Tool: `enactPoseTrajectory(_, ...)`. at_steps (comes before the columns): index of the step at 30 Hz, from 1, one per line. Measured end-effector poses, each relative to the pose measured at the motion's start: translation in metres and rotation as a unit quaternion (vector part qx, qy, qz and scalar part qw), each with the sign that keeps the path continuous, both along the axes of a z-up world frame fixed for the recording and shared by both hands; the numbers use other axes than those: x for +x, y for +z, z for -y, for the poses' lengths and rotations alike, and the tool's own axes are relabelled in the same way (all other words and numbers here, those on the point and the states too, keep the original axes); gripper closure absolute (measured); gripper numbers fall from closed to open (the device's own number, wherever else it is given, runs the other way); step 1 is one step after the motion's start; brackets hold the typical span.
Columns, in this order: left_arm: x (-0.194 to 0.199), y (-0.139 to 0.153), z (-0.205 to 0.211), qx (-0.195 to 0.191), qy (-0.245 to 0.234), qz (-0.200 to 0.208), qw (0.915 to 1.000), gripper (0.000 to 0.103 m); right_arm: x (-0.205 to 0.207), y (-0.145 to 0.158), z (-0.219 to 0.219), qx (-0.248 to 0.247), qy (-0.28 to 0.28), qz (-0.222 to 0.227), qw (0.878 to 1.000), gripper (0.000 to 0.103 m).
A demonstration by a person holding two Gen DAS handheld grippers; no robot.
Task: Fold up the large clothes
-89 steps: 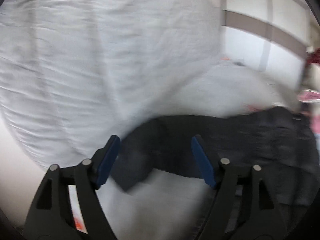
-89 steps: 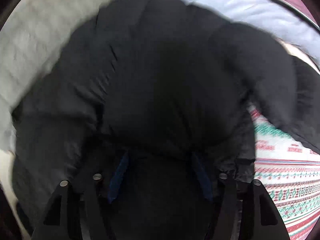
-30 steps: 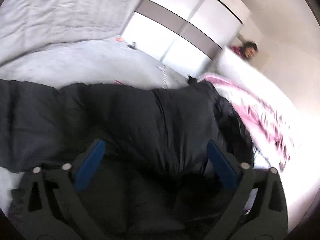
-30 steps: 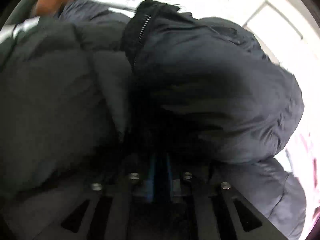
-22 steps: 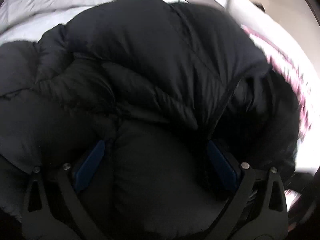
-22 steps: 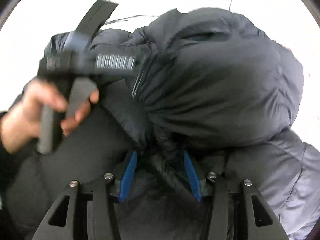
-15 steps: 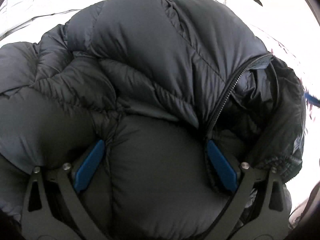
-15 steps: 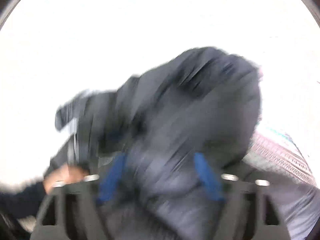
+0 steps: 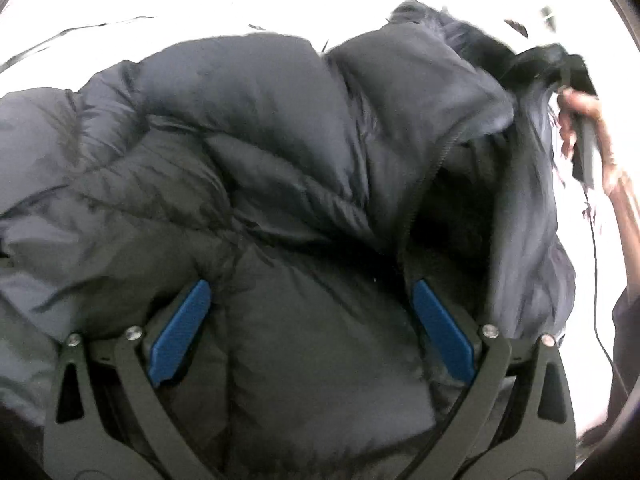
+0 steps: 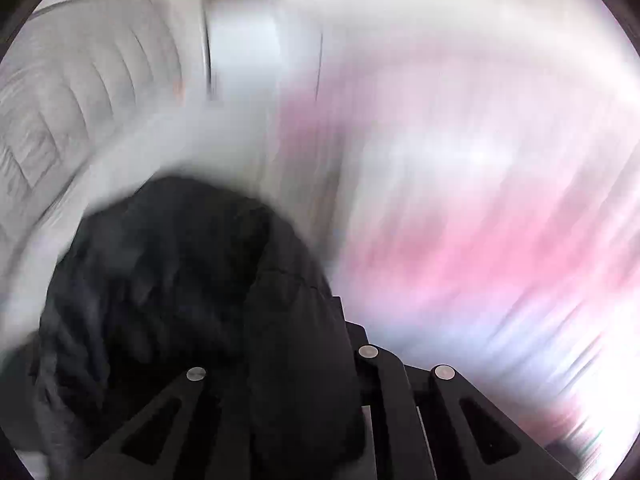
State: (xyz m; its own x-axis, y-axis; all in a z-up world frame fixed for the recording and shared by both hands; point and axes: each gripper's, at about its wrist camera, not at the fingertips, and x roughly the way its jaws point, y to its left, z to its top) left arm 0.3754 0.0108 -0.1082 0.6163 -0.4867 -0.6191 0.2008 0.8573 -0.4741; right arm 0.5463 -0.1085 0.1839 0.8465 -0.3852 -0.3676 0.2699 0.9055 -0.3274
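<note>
I read the black puffer jacket (image 9: pixel 280 168) as light for its bulk, soft and springy, with a slick shell that will slide through a shallow pinch, so I would take hold at seams, the zipper edge (image 9: pixel 430 176) or the hem, not on a puffed panel. It lies heaped right in front of my left gripper (image 9: pixel 308 332), and 1 quilted panel bulges up between the 2 blue pads (image 9: pixel 178 334); the jaws stand wide apart and I judge they press on nothing. The shell is smooth, faintly shiny, stitched into fat horizontal baffles, creased where it bunches. At the right edge of the left view a hand (image 9: pixel 580 120) holds my right gripper (image 10: pixel 280 364) by the jacket's far side. Its jaws are together, and in its own blurred view dark jacket fabric covers them, so I judge they are clamped on it.
</note>
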Motion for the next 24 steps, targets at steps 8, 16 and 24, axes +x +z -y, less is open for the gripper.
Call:
enactPoseTrajectory(8, -0.007, 0.014, 0.015, 0.020, -0.016, -0.001, 0.9997, 0.002, -0.060, 0.051, -0.024, -0.091, 0.018, 0.184, 0.979, 0.096)
enactPoseTrajectory(16, -0.012, 0.011, 0.023, 0.046, -0.014, -0.025, 0.9985, 0.002, -0.038, -0.050, -0.024, -0.096, 0.079, 0.064, 0.990, 0.096)
enactPoseTrajectory(24, -0.007, 0.032, -0.023, -0.022, 0.035, -0.026, 0.9988, 0.002, -0.133, -0.059, -0.062, -0.102, 0.244, 0.071, 0.962, 0.095)
